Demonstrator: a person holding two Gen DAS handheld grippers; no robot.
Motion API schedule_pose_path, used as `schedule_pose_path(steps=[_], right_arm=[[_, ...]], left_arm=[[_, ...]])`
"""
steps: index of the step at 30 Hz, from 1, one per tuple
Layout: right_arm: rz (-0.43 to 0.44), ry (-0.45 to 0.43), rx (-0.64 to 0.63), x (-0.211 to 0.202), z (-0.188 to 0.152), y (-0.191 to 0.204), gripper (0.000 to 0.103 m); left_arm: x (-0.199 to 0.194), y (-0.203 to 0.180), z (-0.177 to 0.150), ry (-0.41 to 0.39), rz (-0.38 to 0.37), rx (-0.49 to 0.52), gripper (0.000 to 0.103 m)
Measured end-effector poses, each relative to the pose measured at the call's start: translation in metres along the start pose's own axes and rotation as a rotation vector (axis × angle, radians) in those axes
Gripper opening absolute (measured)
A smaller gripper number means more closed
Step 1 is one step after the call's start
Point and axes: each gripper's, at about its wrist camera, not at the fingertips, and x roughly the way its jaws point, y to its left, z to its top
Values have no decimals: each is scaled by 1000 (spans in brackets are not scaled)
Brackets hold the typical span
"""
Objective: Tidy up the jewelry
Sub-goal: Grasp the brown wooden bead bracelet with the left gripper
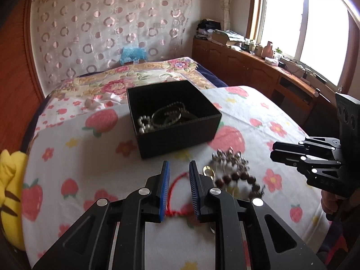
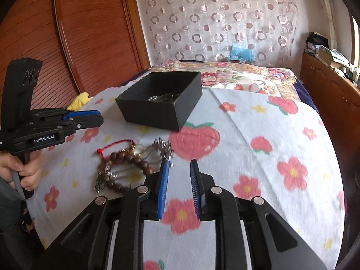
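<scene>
A black open box [image 1: 177, 132] sits on the flowered cloth and holds a pearl strand [image 1: 144, 124] and other chains; it also shows in the right wrist view [image 2: 162, 110]. Loose jewelry lies in front of it: a red cord bracelet [image 1: 177, 186], a brown wooden bead bracelet [image 1: 240, 180] and silver pieces [image 1: 229, 157]. My left gripper [image 1: 178, 168] is open, its jaws on either side of the red cord and just above it. My right gripper [image 2: 178, 166] is open and empty, just right of the bead bracelet [image 2: 132, 159] and the red cord [image 2: 114, 145].
The cloth with strawberries and flowers [image 2: 258, 135] covers a bed. A yellow plush toy [image 1: 9, 191] lies at the left edge. A wooden cabinet [image 1: 247, 67] with clutter runs under the window at the right. A wooden wardrobe [image 2: 67, 33] stands at the left.
</scene>
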Motion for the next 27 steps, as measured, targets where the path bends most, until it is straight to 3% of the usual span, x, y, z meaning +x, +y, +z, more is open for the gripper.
schedule_pose_path(steps=[6, 9, 17, 27], right_arm=[[-23, -3, 19, -13, -23, 4, 23], [-39, 2, 15, -16, -32, 5, 31], [-70, 22, -4, -23, -51, 9, 33], [-28, 15, 16, -23, -57, 4, 33]], left_arm=[[-7, -4, -15, 20, 0, -8, 17], [-5, -9, -24, 45, -13, -8, 17], [9, -20, -24, 83, -43, -4, 17], [39, -27, -18, 141, -15, -11, 18]])
